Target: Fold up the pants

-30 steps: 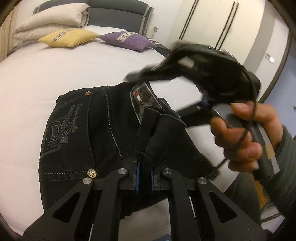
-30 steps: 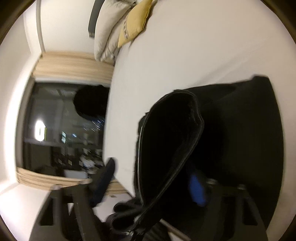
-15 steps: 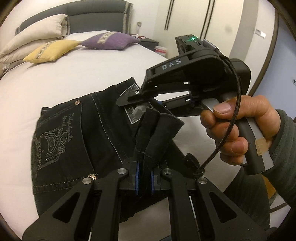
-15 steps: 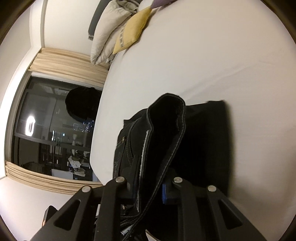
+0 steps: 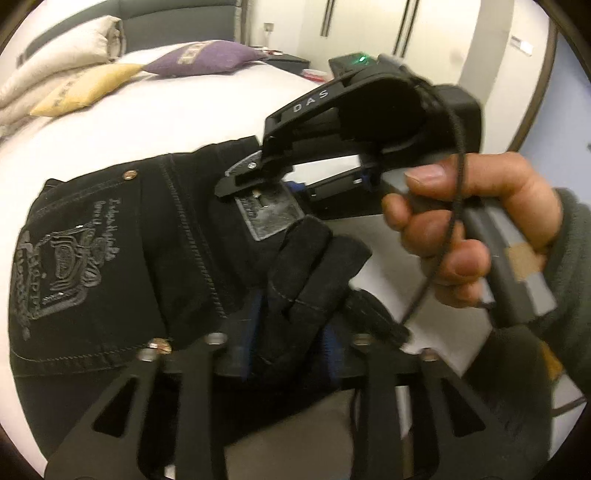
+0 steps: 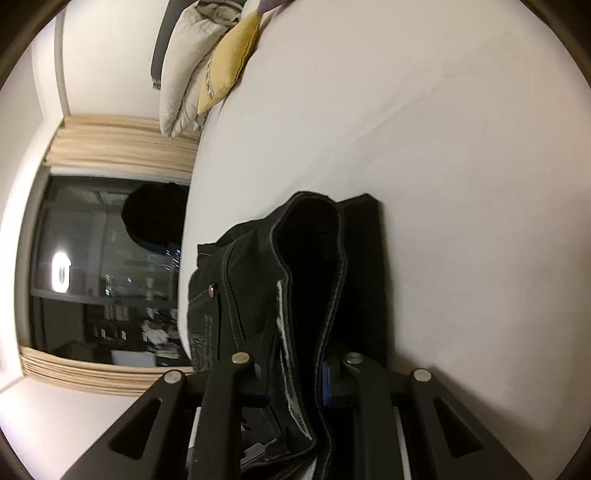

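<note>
Black jeans (image 5: 122,240) lie bunched on the white bed (image 5: 155,118), back pocket with grey embroidery up. My left gripper (image 5: 291,325) has its jaws parted, with a fold of the denim lying loose between them. The right gripper body (image 5: 354,110), held by a hand, hovers over the waistband label at the upper right. In the right wrist view my right gripper (image 6: 297,373) is shut on a raised fold of the jeans (image 6: 306,266) at the waistband.
A yellow pillow (image 5: 81,88), a purple pillow (image 5: 207,62) and folded bedding (image 5: 55,74) lie at the headboard. Wardrobe doors (image 5: 369,22) stand beyond the bed. A dark window (image 6: 103,277) with beige curtains is at the bedside.
My left gripper's jaws have opened around the denim fold they were clamping. The right gripper has come closer over the waistband and still holds its fold.
</note>
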Demonstrator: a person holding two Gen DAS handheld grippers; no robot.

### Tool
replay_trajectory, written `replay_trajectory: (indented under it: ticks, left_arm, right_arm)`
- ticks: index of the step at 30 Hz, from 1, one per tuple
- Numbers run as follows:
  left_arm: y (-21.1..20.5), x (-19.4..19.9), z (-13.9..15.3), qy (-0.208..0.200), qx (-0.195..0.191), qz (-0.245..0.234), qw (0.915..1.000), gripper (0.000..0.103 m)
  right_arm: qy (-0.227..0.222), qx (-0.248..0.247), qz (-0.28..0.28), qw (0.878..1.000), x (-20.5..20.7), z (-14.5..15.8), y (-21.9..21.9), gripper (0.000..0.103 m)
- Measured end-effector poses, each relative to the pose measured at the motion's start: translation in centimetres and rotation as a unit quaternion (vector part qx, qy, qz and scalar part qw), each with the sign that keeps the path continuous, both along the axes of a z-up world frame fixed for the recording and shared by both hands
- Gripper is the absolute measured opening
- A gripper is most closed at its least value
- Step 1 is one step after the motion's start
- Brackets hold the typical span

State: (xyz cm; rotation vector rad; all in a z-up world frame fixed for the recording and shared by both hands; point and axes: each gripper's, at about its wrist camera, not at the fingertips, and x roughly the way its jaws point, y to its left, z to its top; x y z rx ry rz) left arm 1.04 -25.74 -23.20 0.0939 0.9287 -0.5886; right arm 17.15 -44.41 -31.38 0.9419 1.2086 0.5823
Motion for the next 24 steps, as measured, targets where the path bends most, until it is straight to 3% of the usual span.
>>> replay_trajectory:
  ticks: [1, 2, 6, 8, 12, 15, 18, 21, 22, 23, 24]
  left_arm:
    - [0.1, -0.6, 0.4, 0.013, -0.019, -0.006, 0.9997, 0.063]
    - [0.5, -0.9, 0.9, 0.020, -0.034, -0.008, 0.9992, 0.067]
    - [3.3, -4.0, 3.3, 0.029, -0.072, -0.010, 0.9970, 0.067]
    - [5.9, -4.4, 4.8, 0.025, -0.089, 0.007, 0.9957, 0.067]
    - [11.3, -3.7, 7.4, -0.013, -0.093, 0.051, 0.9943, 0.067]
    - [13.9, -1.5, 7.7, -0.026, -0.095, 0.087, 0.9914, 0.067]
    - [14.4, 0.3, 6.4, -0.007, -0.094, 0.094, 0.9912, 0.067]
    - [14.1, 1.1, 3.2, 0.032, -0.091, 0.092, 0.9911, 0.067]
    - [14.0, 1.2, 2.2, 0.035, -0.084, 0.096, 0.9912, 0.067]
    - [14.2, 1.2, 1.3, 0.032, -0.079, 0.098, 0.9915, 0.067]
    - [14.1, 0.3, 0.9, 0.023, -0.077, 0.100, 0.9917, 0.067]
  right_arm:
    - [-0.002, 0.002, -0.008, 1.000, -0.3, 0.2, -0.4, 0.025]
    - [-0.004, 0.000, -0.016, 1.000, -0.6, 0.4, -0.9, 0.032]
    - [-0.017, -0.027, -0.067, 0.997, -2.2, 2.3, -3.4, 0.053]
    - [-0.031, -0.046, -0.084, 0.995, -3.4, 4.0, -4.5, 0.053]
    - [-0.079, -0.022, -0.070, 0.994, -5.6, 8.1, -3.5, 0.053]
    - [-0.122, 0.015, -0.045, 0.991, -7.3, 10.8, -1.4, 0.053]
    - [-0.130, 0.058, -0.011, 0.990, -8.2, 10.4, 1.8, 0.053]
    - [-0.081, 0.066, -0.003, 0.995, -8.9, 5.8, 4.0, 0.053]
    - [-0.050, 0.039, -0.003, 0.998, -9.1, 3.6, 4.4, 0.048]
    - [-0.032, 0.014, -0.006, 0.999, -9.2, 1.9, 4.5, 0.014]
    - [-0.013, 0.006, -0.018, 1.000, -9.6, 0.2, 3.9, 0.000]
